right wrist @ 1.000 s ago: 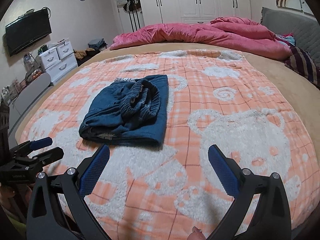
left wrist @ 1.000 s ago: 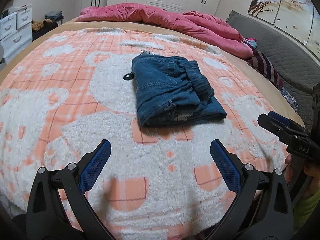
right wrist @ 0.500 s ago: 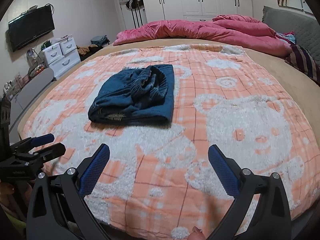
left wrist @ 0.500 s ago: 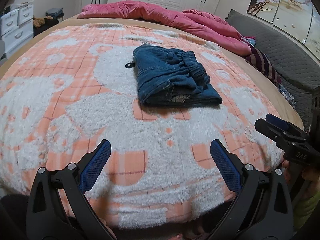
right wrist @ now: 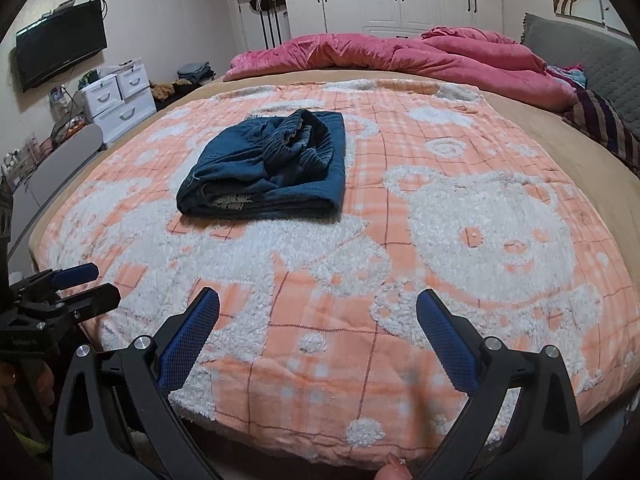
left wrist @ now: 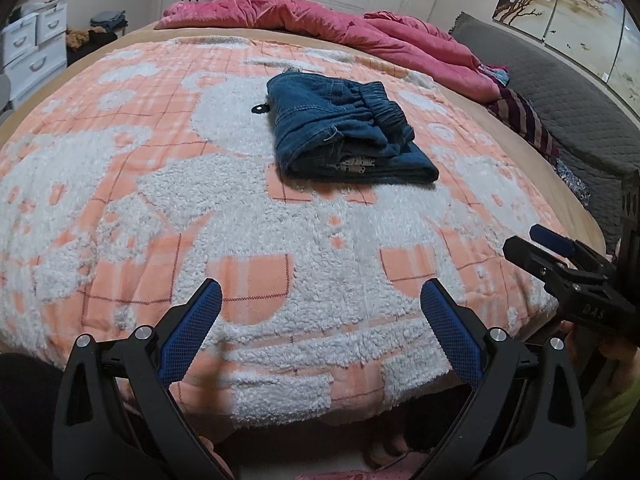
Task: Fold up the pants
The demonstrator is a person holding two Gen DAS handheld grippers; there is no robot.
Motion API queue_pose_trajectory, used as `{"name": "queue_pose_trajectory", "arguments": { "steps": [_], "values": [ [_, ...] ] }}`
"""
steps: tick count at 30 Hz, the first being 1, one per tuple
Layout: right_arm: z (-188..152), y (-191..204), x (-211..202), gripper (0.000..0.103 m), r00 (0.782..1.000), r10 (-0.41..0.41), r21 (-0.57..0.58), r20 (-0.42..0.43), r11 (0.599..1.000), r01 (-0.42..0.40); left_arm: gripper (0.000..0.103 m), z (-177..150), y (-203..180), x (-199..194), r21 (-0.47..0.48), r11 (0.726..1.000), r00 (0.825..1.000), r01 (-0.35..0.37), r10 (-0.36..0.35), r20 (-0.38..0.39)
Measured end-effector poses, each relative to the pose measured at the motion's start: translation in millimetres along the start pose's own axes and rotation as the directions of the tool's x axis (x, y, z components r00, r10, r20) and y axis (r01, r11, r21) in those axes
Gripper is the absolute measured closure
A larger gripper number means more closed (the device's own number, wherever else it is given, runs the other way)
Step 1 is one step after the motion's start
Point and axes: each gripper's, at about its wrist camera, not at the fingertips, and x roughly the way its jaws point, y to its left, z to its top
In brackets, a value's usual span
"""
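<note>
Folded denim pants (left wrist: 348, 136) lie at twelve o'clock on the orange-and-white fleece blanket (left wrist: 120, 200) in the left wrist view, well beyond the left gripper (left wrist: 320, 316), jaws apart and empty. Right wrist view: pants (right wrist: 272, 168) at eleven o'clock; right gripper (right wrist: 318, 316) jaws spread, holding nothing.

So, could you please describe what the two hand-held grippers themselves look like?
The left hand-held gripper and the right hand-held gripper look alike: matte black frames with triangular cut-outs, silver screws at the joints, and long fingers faced with blue mesh-textured pads. The right one's body carries small pale lettering, too small to read. A yellow-green sleeve shows behind it.
</note>
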Motion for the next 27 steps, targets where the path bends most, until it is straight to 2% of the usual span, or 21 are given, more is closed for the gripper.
{"name": "queue_pose_trajectory", "arguments": {
  "steps": [27],
  "values": [
    [0.6, 2.7, 9.4, 0.005, 1.000, 0.008, -0.002, -0.020, 1.000, -0.008, 0.010, 5.4, 4.0, 2.1, -0.023, 0.999, 0.999, -0.038, 0.038, -0.008]
  ]
}}
